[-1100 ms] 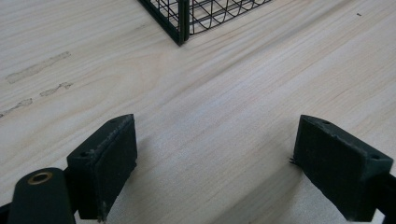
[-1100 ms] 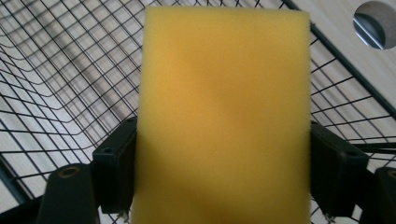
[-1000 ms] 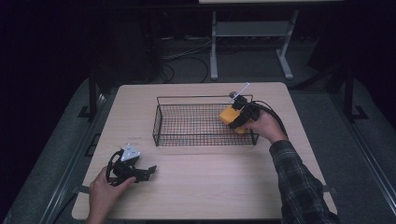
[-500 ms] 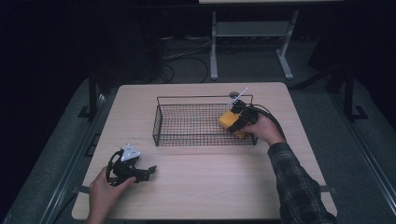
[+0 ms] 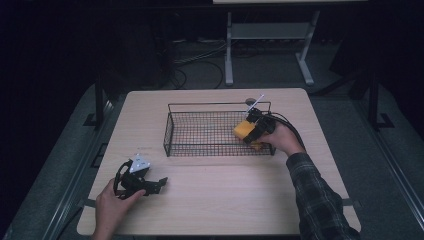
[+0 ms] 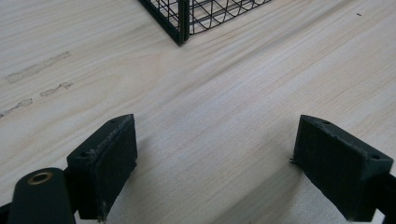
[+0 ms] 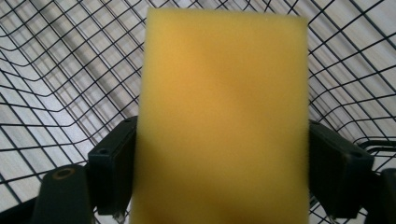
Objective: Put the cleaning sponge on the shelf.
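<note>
Sponge [image 7: 224, 116], yellow and block-shaped, sits between the two black jaws of the right gripper [image 5: 254, 131], and in the right gripper view both pads press against its long sides, so it is clamped at about the block's own width. In the high view the right gripper holds this sponge [image 5: 243, 130] over the right end of the black wire basket [image 5: 170, 131], just inside its right wall and above the mesh floor; whether the sponge touches the mesh cannot be told. Behind the sponge in the right gripper view the basket [image 7: 56, 70] grid curves away on all sides, with the pale wood showing through it. The person's right hand [image 5: 281, 140] wraps the gripper body from the right side of the basket, a plaid sleeve [image 5: 320, 200] trailing back toward the near edge.

The left gripper [image 5: 150, 184] rests low on the surface [image 5: 225, 200] near its front left corner, well apart from the basket, held in the left hand [image 5: 114, 202]. In the left gripper view its jaws stand wide apart with nothing but bare wood grain between them [image 6: 215, 163], and one near corner of the basket [image 6: 182, 28] rises at the top of that view, some way ahead of the pads
</note>
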Demonstrator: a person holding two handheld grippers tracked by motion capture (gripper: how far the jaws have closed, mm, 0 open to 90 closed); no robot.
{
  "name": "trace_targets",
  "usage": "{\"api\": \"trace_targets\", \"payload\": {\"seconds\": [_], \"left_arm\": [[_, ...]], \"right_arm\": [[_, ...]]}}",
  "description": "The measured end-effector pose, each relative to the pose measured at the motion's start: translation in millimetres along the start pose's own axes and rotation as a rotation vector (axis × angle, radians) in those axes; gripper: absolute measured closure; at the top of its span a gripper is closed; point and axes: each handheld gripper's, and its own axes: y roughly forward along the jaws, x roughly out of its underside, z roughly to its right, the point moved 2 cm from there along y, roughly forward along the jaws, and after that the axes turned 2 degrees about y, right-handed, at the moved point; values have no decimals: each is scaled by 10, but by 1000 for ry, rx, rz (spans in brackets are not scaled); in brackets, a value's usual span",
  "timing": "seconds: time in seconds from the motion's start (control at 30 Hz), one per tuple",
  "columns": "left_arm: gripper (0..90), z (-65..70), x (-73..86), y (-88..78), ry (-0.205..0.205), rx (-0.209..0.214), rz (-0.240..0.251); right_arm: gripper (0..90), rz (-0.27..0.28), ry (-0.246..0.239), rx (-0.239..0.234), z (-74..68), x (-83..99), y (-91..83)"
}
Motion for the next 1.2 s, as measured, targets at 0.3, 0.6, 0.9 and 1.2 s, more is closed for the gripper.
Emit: {"api": "trace_targets", "payload": {"seconds": [0.3,0.6,0.9,1.2], "left_arm": [[127,0,0,0,0,0,0],[127,0,0,0,0,0,0],[127,0,0,0,0,0,0],[127,1,0,0,1,-1,0]], "right_arm": [[199,4,6,5,3,0,-16],[198,64,36,5,31,4,-268],[198,117,48,11,18,111,-595],[197,164,72,24,21,394,-792]]}}
